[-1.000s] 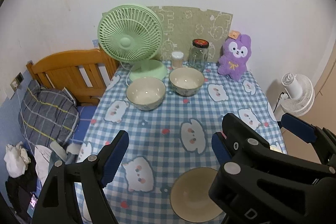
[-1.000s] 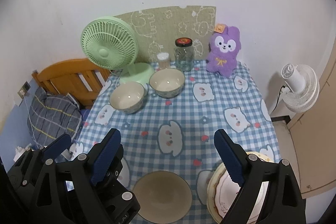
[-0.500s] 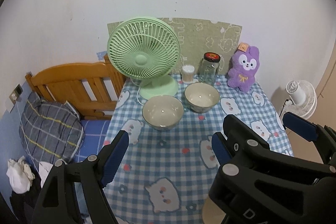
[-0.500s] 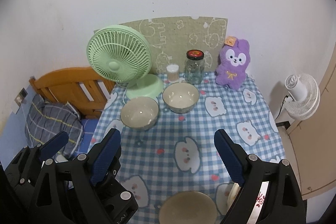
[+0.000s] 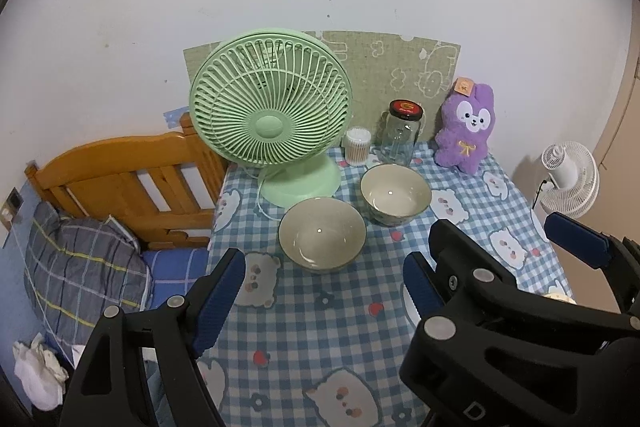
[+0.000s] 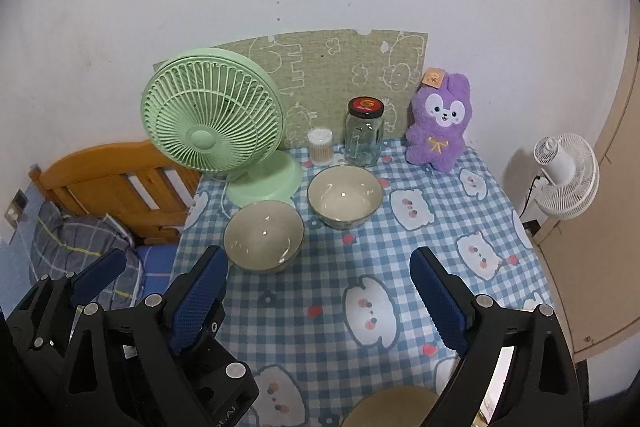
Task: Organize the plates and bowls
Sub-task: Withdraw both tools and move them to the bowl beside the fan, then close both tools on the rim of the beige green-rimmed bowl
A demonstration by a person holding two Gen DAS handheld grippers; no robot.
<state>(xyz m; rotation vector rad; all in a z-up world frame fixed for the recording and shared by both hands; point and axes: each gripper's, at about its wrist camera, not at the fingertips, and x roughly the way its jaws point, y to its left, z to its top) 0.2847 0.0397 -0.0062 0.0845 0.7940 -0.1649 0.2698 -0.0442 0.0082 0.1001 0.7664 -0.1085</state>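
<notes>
- Bowls stand side by side at the table's far end, ahead of both grippers: nearer bowl (image 5: 322, 234) before the green fan (image 5: 272, 119); patterned bowl (image 5: 395, 194) to its right, by the glass jar (image 5: 401, 133)
- Left gripper (image 5: 320, 299) released, empty; nearer bowl straight ahead between its jaws' line, so likelier its target
- Right gripper (image 6: 320, 299) likewise released, empty; a plate rim (image 6: 394, 407) under it at the near edge

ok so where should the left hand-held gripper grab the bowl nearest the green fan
Take the bowl by its near rim, coming down from the camera's side: it sits upright and empty, so one finger can go inside and one outside. The fan base crowds the far side.
</notes>
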